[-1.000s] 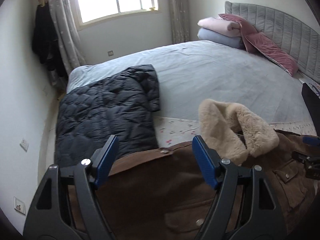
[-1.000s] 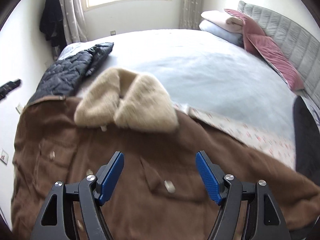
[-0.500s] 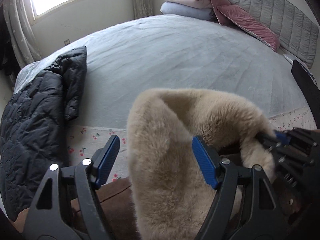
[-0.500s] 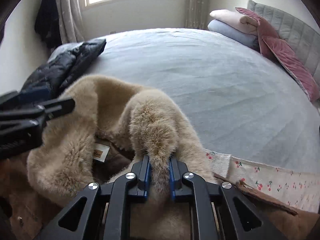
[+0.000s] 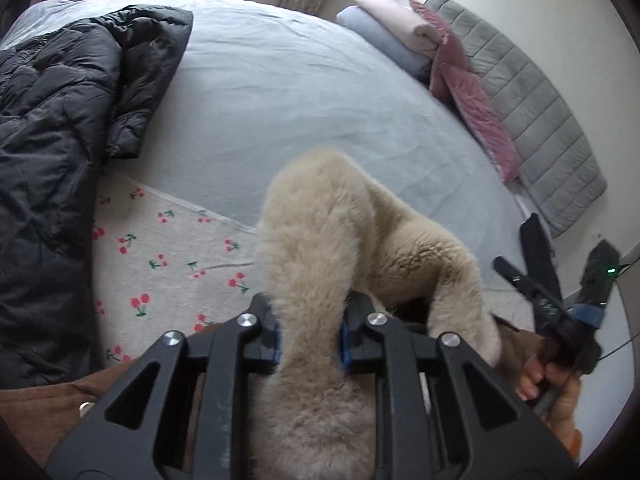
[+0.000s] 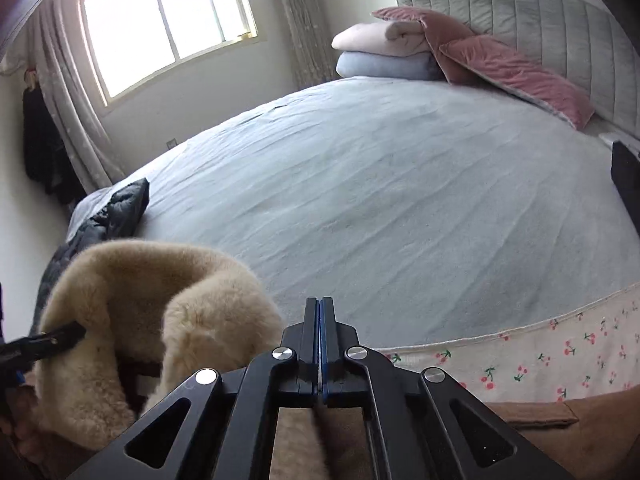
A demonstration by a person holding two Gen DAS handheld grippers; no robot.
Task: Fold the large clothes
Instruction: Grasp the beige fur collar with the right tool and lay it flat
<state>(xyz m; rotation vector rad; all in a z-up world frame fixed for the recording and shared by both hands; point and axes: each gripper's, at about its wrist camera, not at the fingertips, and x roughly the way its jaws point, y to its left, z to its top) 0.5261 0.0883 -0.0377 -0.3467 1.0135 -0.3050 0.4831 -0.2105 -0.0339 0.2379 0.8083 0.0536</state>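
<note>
A brown coat (image 5: 48, 400) with a thick beige fur collar (image 5: 320, 240) lies at the near edge of the bed. My left gripper (image 5: 311, 342) is closing its jaws on one lobe of the collar, and the fur fills the gap between the blue pads. In the right wrist view the collar (image 6: 140, 280) sits left of my right gripper (image 6: 320, 308), whose jaws are shut with bare tips. Tan coat cloth (image 6: 560, 432) shows beneath them; I cannot tell whether any is pinched. One of the left gripper's fingers (image 6: 52, 340) pokes into the fur.
A black quilted jacket (image 5: 52, 160) lies on the bed's left side. The grey-blue bedspread (image 5: 300, 100) stretches beyond, over a cherry-print sheet (image 5: 160, 260). Pillows and folded blankets (image 6: 384, 48) rest against the grey headboard (image 6: 540, 20). A person's hand (image 5: 548, 380) holds the right gripper.
My left gripper dropped onto the fur collar and its jaws narrowed around it. My right gripper first clamped a fur lobe; now its jaws meet fully and the collar lies to its left.
</note>
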